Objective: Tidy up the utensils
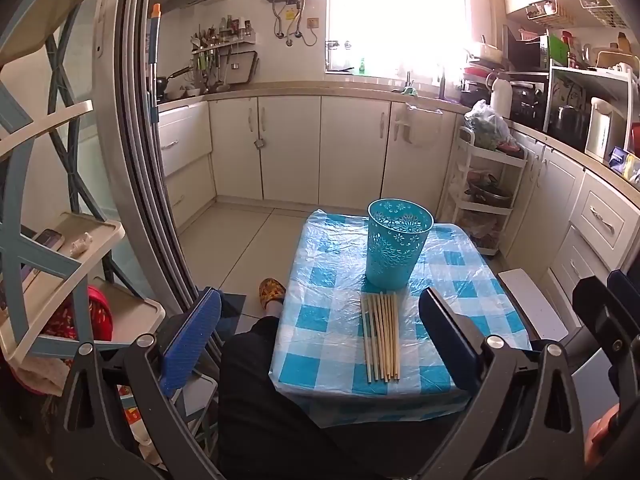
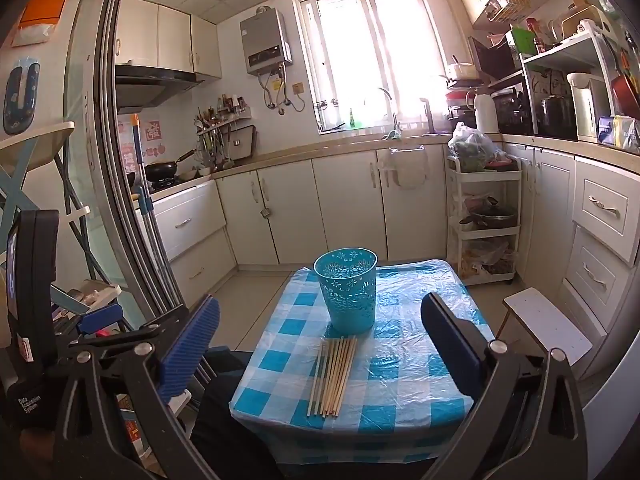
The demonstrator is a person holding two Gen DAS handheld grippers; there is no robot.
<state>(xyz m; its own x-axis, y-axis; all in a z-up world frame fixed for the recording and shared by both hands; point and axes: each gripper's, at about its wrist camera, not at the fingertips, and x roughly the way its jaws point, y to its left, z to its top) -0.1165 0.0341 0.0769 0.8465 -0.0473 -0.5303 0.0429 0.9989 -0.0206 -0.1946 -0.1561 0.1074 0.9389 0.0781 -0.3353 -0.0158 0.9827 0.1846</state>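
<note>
Blue ribbed pads (image 1: pixel 192 340) on both tools. Left gripper (image 1: pixel 320 344) was spread wide, nothing between its fingers, hovering at the near edge of the table (image 1: pixel 452 380). Right gripper (image 2: pixel 320 352) same: jaws fully apart, empty, also short of the near edge. Neither touched anything.

Person's dark-clothed leg (image 1: pixel 256 400) sat just below the left gripper, against the table's near-left side; a patterned slipper (image 1: pixel 272 290) on the floor beyond it.

Table was covered in a blue-and-white checked cloth (image 2: pixel 280 360) under clear plastic film. Bamboo chopsticks (image 1: pixel 381 338) lay flat on it in one tidy row, side by side, lengthwise toward the camera, ends near the front edge. Exact count hard to call, roughly eight.

Just behind the chopsticks' far tips: turquoise perforated plastic holder (image 1: pixel 398 246), upright, with a floral cut-out pattern. Its inside wasn't fully visible. From the right wrist view, chopstick tips sat right at the holder's base; contact unclear.

Further back: white stool (image 2: pixel 548 328) right of the table, white tiered cart (image 2: pixel 484 220) with a lidded pot, white base cabinets, window (image 2: pixel 368 48), wall-mounted water heater (image 2: pixel 266 42).
</note>
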